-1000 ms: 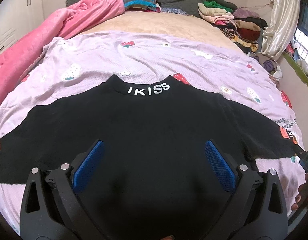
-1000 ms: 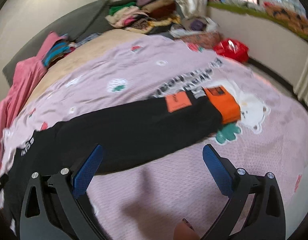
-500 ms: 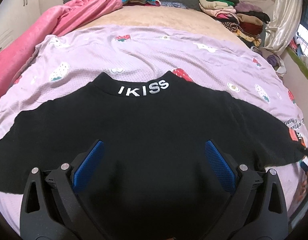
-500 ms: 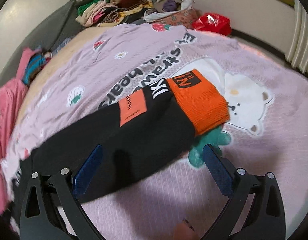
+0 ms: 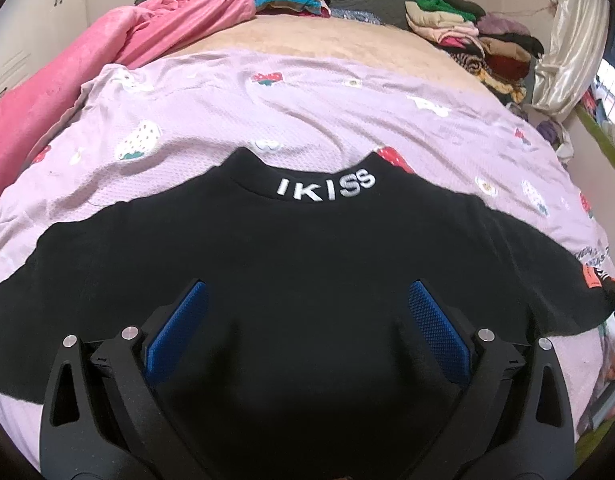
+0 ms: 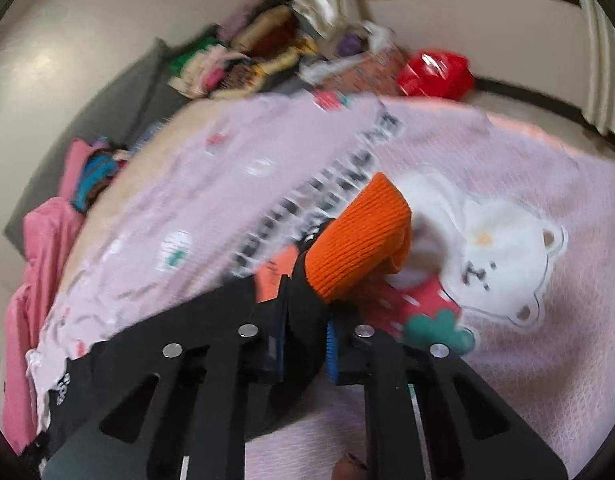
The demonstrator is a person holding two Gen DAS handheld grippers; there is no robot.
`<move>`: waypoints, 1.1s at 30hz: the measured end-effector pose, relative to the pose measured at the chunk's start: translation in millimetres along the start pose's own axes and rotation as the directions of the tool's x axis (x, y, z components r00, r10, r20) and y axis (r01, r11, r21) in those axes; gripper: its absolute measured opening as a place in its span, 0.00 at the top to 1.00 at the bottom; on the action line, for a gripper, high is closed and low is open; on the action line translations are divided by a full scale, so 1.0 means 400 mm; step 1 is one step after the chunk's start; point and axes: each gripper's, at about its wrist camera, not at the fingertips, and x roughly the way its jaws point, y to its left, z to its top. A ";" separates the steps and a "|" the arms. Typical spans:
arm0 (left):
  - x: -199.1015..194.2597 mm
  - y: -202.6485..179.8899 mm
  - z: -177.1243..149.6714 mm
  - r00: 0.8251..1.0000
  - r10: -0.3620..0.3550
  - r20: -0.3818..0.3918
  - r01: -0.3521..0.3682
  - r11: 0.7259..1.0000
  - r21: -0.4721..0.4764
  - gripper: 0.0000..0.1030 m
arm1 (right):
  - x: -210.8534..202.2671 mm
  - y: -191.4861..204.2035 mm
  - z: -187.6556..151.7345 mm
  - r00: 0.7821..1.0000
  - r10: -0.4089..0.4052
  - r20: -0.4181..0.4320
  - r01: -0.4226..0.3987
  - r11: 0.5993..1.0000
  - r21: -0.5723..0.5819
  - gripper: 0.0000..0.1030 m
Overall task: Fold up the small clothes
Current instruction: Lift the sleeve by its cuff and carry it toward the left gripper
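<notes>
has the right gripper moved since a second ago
Yes. The right gripper has closed in on the sleeve's orange cuff and shut on the black sweater sleeve; earlier it hung open, short of the sleeve, over the purple bedspread.

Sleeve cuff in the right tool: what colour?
Orange ribbed knit cuff on the black top; the right tool grips the sleeve just behind it. Clearest in the right wrist view.

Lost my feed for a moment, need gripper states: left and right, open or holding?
Left gripper: open, over the black sweater, holding nothing.
Right gripper: shut on the sweater's sleeve just behind its orange cuff.
</notes>
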 end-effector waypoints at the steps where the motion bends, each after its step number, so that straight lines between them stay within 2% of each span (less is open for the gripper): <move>1: -0.005 0.004 0.002 1.000 -0.009 0.007 0.009 1.000 -0.003 0.09 | -0.014 0.013 0.001 1.000 0.017 0.014 -0.016 1.000 -0.019 0.87; 6: -0.031 0.035 0.007 0.999 -0.020 0.033 0.021 0.999 -0.029 0.09 | -0.076 0.103 0.012 0.992 0.109 0.062 -0.100 0.986 -0.131 0.88; 14: -0.076 0.059 0.005 0.995 0.014 0.097 -0.012 1.000 -0.023 0.09 | -0.156 0.242 -0.005 0.970 0.230 0.074 -0.203 0.943 -0.263 0.88; 17: -0.075 0.075 0.005 0.996 0.004 0.090 -0.001 0.999 -0.037 0.09 | -0.178 0.287 -0.017 0.964 0.255 0.071 -0.222 0.925 -0.309 0.88; 26: -0.095 0.132 0.002 0.991 -0.099 0.092 0.109 0.987 -0.117 0.09 | -0.221 0.420 -0.095 0.949 0.315 0.032 -0.278 0.878 -0.389 0.88; 30: -0.101 0.141 0.002 0.990 -0.101 0.096 0.113 0.986 -0.121 0.09 | -0.228 0.465 -0.122 0.943 0.334 0.000 -0.303 0.856 -0.420 0.88; 33: -0.096 0.155 0.000 0.983 -0.159 0.088 0.171 0.975 -0.145 0.09 | -0.232 0.497 -0.146 0.938 0.347 -0.019 -0.320 0.839 -0.441 0.88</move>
